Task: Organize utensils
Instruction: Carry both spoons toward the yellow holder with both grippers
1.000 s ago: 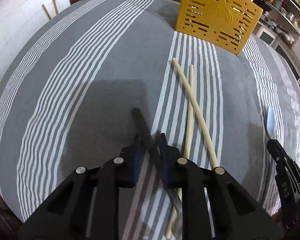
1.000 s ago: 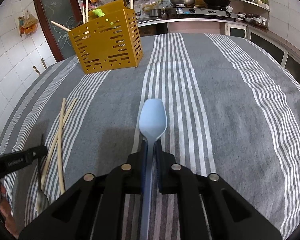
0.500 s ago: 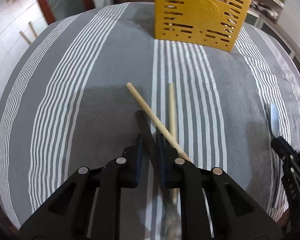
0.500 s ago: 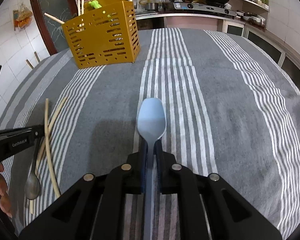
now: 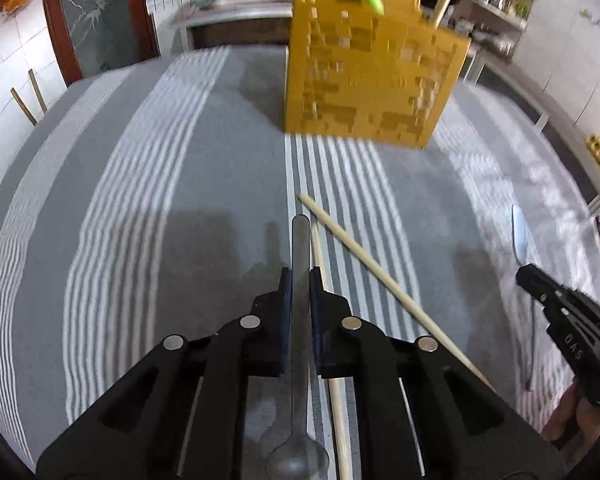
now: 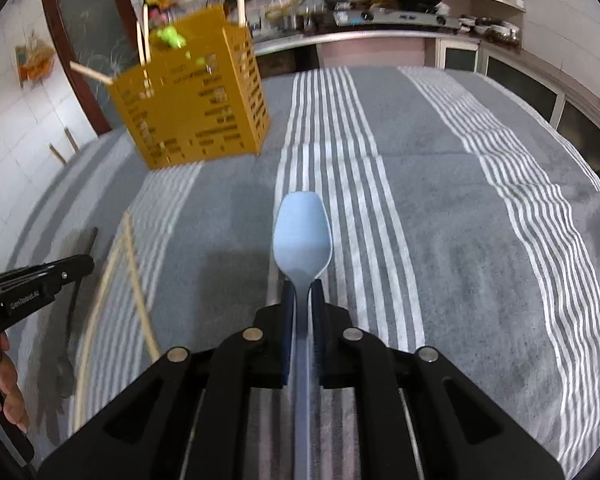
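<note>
Black left claw [image 5: 300, 280] has just closed on metal spoon [image 5: 300, 248]; right claw [image 6: 302, 292] pinches blue spoon [image 6: 302, 236].

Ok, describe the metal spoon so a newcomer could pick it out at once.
On the grey striped tablecloth, in front of the yellow slotted utensil holder, the left gripper is shut on a dull grey metal spoon. Unlike the two pale wooden chopsticks alongside and the light blue plastic spoon in the right gripper, it is metallic.

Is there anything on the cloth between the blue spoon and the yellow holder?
Nothing visible does. The blue spoon sits in the right hand-held gripper, and only bare striped cloth lies toward the yellow holder.
</note>
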### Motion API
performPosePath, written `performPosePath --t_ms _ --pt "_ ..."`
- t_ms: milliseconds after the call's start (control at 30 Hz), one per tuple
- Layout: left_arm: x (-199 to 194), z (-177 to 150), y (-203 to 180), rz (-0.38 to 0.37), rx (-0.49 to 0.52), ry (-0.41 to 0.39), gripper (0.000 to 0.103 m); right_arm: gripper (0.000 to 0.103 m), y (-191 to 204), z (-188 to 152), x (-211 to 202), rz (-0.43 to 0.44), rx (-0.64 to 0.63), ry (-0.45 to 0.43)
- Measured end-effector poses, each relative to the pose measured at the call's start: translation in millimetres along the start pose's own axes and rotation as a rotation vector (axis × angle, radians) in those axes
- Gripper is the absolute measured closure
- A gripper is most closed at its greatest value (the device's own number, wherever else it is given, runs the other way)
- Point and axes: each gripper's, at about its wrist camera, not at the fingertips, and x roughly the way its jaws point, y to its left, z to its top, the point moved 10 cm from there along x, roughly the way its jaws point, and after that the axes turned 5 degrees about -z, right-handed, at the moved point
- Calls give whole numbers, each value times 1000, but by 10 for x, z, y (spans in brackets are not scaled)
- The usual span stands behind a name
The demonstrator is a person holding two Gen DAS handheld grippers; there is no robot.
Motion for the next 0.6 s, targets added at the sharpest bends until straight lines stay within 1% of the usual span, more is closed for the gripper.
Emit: performPosePath --t_ms 100,133,200,300,367,433,500,533,567,600 --pt "-226 95 -15 0 11 -80 95 94 82 75 -110 37 9 -71" --pt "-303 142 -11 -3 12 -109 95 94 106 101 -164 41 13 -100" --pt "-493 209 -19 -2 17 -173 96 94 198 160 -280 81 9 -166" --pt "-674 334 -11 2 33 -254 96 95 270 225 -369 58 -13 -229" --pt "-694 386 5 12 49 -271 96 95 282 223 -335 34 -23 -213" --pt "-651 390 39 7 46 -256 96 95 277 245 -275 32 -37 -191" --pt "-597 410 96 18 39 -239 96 92 257 283 -175 -22 -95 -150" --pt "-564 420 112 18 34 -231 96 85 249 300 -145 -29 -113 -137" --pt "-507 441 122 11 28 -218 97 75 257 321 -100 -32 -130 -118" --pt "-433 453 141 -2 17 -195 97 50 259 318 -87 -34 -140 -104"
